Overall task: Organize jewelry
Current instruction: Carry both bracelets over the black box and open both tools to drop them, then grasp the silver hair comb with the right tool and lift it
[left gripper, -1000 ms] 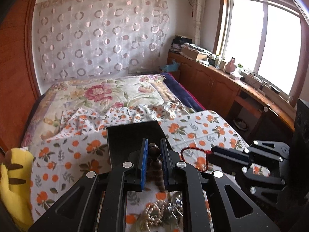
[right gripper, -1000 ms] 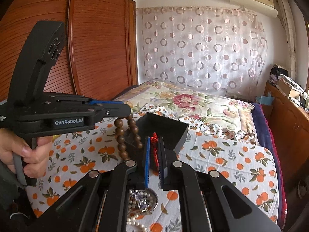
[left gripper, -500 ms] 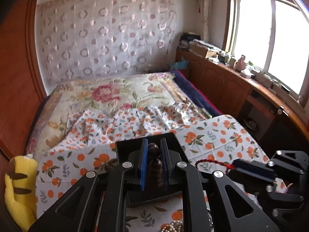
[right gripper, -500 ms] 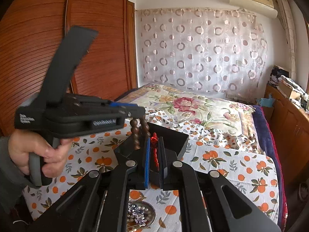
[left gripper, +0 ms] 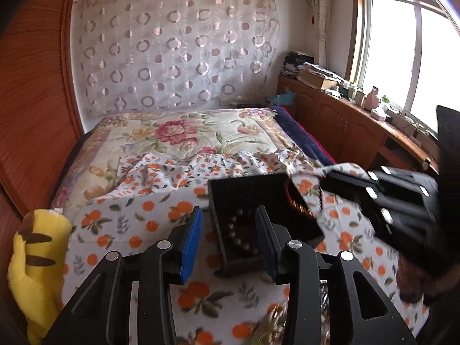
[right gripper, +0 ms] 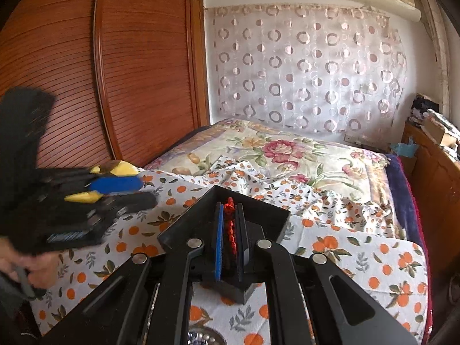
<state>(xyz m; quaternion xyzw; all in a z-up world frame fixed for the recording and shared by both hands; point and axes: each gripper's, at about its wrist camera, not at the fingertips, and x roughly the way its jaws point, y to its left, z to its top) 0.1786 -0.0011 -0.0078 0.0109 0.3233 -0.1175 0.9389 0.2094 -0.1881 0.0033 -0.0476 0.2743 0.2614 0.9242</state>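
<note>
Over the near end of the bed [left gripper: 184, 132], on the orange-print cloth [left gripper: 138, 212], sits the black box [left gripper: 244, 189]. Left claw [left gripper: 228, 237] hangs above its near edge, jaws just opened and standing apart, nothing between the pads. Brown bead bracelet [left gripper: 240, 237] lies loose on the box floor, below and just beyond that claw, curled in an arc. Right claw [right gripper: 230, 244] is nearer the next drop: jaws clamped tight on the red cord bracelet [right gripper: 230, 224], its tip right over the box [right gripper: 253, 210] opening, cord hanging down along the finger line. Likely next: release the red one straight down; box lies directly under and ahead of the right claw. More jewelry in a small dish [right gripper: 201, 337] at the near edge, blurred.
</note>
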